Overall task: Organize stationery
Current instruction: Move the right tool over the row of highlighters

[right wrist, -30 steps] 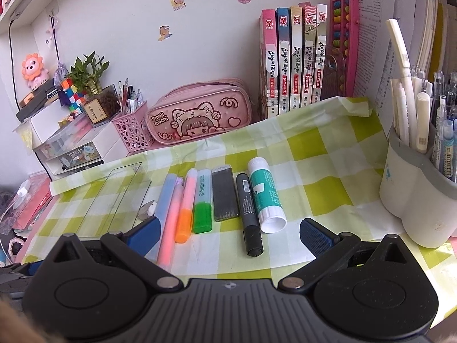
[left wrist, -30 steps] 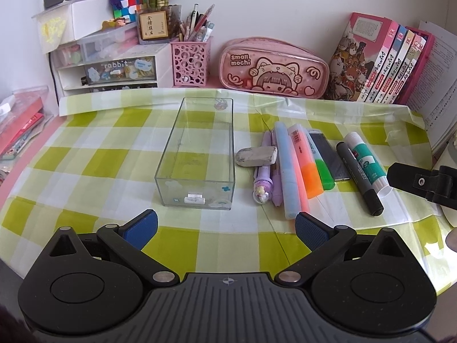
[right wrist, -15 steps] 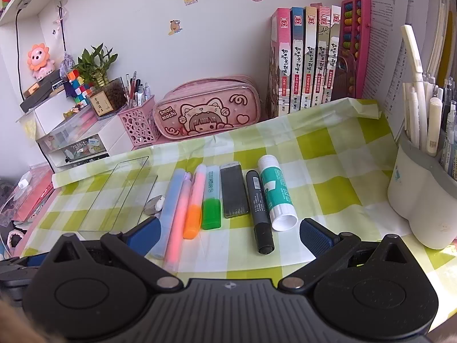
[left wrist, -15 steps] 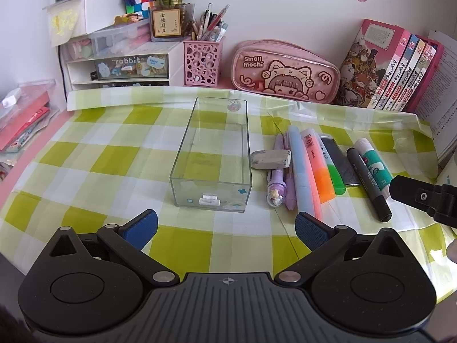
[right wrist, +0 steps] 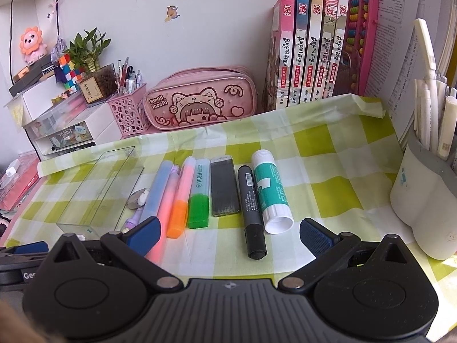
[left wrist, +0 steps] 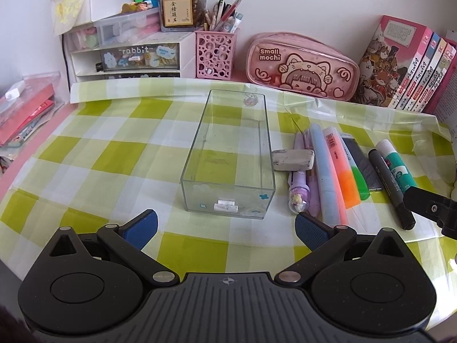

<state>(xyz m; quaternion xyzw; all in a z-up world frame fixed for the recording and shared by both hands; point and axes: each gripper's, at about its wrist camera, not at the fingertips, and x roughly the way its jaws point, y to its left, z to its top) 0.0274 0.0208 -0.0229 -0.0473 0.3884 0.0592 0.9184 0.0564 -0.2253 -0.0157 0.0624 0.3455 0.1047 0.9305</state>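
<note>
Both my grippers hang spread and empty over the row of stationery beside the clear box.

My right gripper (right wrist: 228,233) sits at lower centre, the black marker (right wrist: 252,211) and glue stick (right wrist: 270,190) just above, between its pads. Both look light, stiff and slick, likely to roll; I'd pinch one mid-barrel. My left gripper (left wrist: 225,225) hangs below the empty clear acrylic box (left wrist: 228,154), mid-frame; the eraser (left wrist: 292,160) lies right of it, across the pens.

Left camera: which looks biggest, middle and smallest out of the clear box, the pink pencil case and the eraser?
1. Clear box, though it sits nearer the camera.
2. Pink pencil case, not much smaller.
3. Eraser, clearly smallest.
</note>
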